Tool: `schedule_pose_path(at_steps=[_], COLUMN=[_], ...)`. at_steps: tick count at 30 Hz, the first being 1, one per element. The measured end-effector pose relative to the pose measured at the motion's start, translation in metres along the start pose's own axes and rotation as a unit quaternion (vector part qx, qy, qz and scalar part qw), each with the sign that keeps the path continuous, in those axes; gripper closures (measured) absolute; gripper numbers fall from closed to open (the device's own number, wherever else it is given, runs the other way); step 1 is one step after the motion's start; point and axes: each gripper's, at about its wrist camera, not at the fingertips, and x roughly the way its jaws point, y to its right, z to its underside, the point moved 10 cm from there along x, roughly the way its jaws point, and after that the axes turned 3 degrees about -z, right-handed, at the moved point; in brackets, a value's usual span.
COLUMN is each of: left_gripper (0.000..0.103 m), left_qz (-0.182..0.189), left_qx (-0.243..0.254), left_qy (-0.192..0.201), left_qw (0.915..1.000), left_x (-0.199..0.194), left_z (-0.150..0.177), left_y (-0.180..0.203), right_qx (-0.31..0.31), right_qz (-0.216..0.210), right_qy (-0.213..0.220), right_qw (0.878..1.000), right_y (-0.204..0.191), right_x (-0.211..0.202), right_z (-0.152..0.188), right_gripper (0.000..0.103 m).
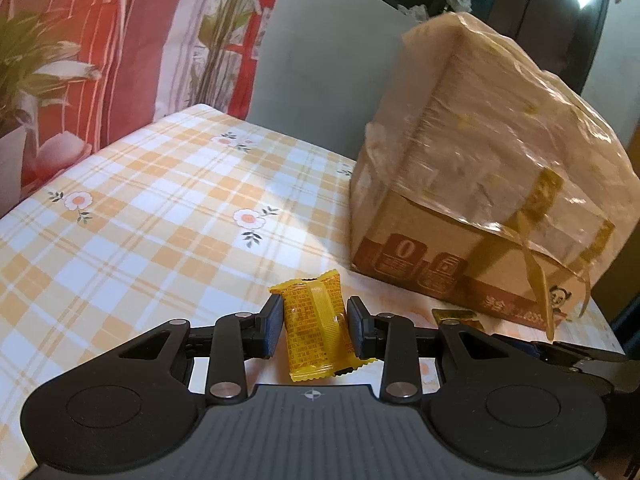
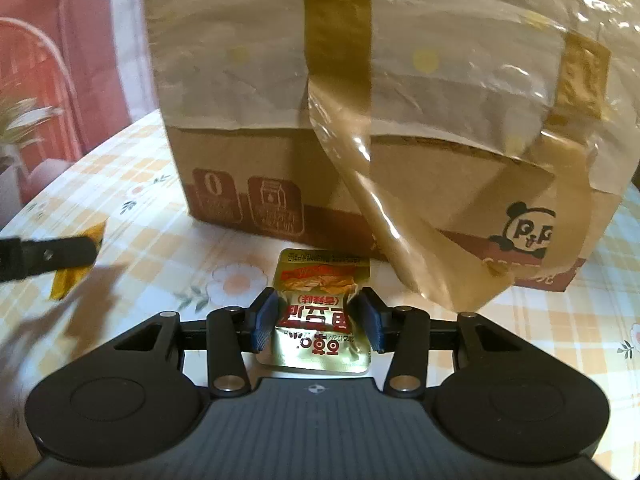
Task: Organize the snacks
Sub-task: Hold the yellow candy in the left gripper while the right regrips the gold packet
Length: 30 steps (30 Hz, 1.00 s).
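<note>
My left tool point(image 1: 314, 322) pinches the yellow snack point(image 1: 316, 320). My right tool point(image 2: 318, 320) squeezes the gold packet point(image 2: 320, 320), both lifted to go in the box point(image 2: 360, 160).

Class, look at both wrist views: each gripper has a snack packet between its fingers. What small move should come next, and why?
Probably lift the right gripper slightly: its pads pinch the gold packet, which seems to lie on the tablecloth by the cardboard box. The left gripper already holds the yellow packet.
</note>
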Motion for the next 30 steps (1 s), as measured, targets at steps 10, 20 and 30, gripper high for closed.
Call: schedule_pose_path(at_steps=[10,20,30], left_gripper=[0.067,0.067,0.067], left_qz=[0.014,0.025,0.018], left_qx=[0.044,0.083,0.099], left_qy=[-0.007,-0.025,-0.025], left_qw=[0.9989,0.9959,0.9946], left_x=[-0.013,-0.017,-0.019], left_z=[0.013,0.03,0.035], left_y=[0.032,0.062,0.07], right_qx=[-0.024,-0.003,-0.006], right_qz=[-0.002,-0.015,0.006], right_qy=[0.008,0.025,0.043], right_qw=[1.0,1.0,0.999], right_y=[0.03,0.053,0.056], right_x=[-0.038,-0.064,-0.064], right_z=[0.017,0.026,0.024], right_gripper=[0.056,0.071,0.042])
